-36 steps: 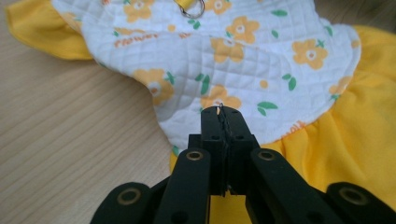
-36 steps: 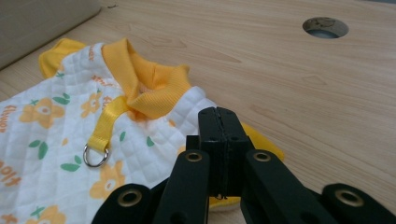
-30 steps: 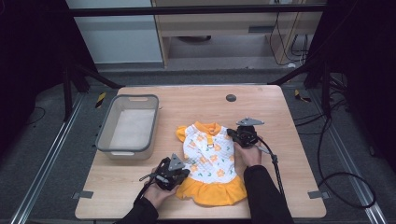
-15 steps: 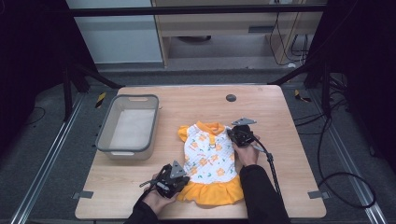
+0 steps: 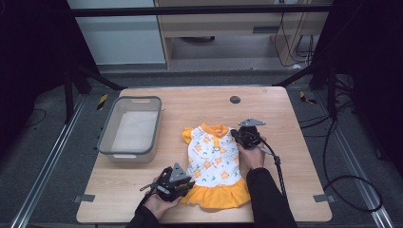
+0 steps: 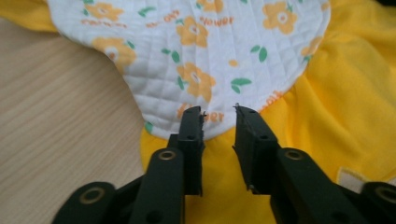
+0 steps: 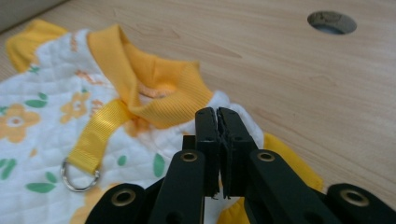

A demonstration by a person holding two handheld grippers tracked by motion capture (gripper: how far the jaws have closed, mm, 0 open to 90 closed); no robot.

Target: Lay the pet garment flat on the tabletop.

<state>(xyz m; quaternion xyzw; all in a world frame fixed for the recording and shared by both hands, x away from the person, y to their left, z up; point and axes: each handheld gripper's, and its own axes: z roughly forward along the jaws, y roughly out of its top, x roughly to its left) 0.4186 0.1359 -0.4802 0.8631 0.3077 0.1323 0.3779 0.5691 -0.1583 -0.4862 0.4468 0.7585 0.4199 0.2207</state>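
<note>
1. The dress (image 5: 215, 164), a small one with a white flowered body, a yellow collar and a yellow skirt, lies flat on the wooden table (image 5: 285, 118), a little right of the middle, with its collar away from the person.
2. The left gripper (image 5: 184, 186) is at the lower left edge of the dress, where the white part meets the yellow skirt.
3. In the left gripper view, the left gripper (image 6: 218, 112) has a narrow gap between its jaws. The jaws have just been opening, and their tips rest over the hem of the white part. No cloth is pinched between them; the dress lies under the tips.
4. The right gripper (image 5: 237, 134) is at the upper right corner of the dress, just beside the collar and the right sleeve.
5. In the right gripper view, the right gripper (image 7: 218, 112) has its jaws pressed together, almost without a gap. Its tips are over the white cloth near the collar. I cannot tell if a thin fold of cloth is caught between them.
6. A yellow strap (image 7: 95, 133) with a metal ring (image 7: 79, 177) lies on the chest of the dress, below the collar.
7. A grey tub (image 5: 130, 128) stands on the left part of the table, apart from the dress.
8. A round hole (image 5: 235, 99) is in the table beyond the dress.
</note>
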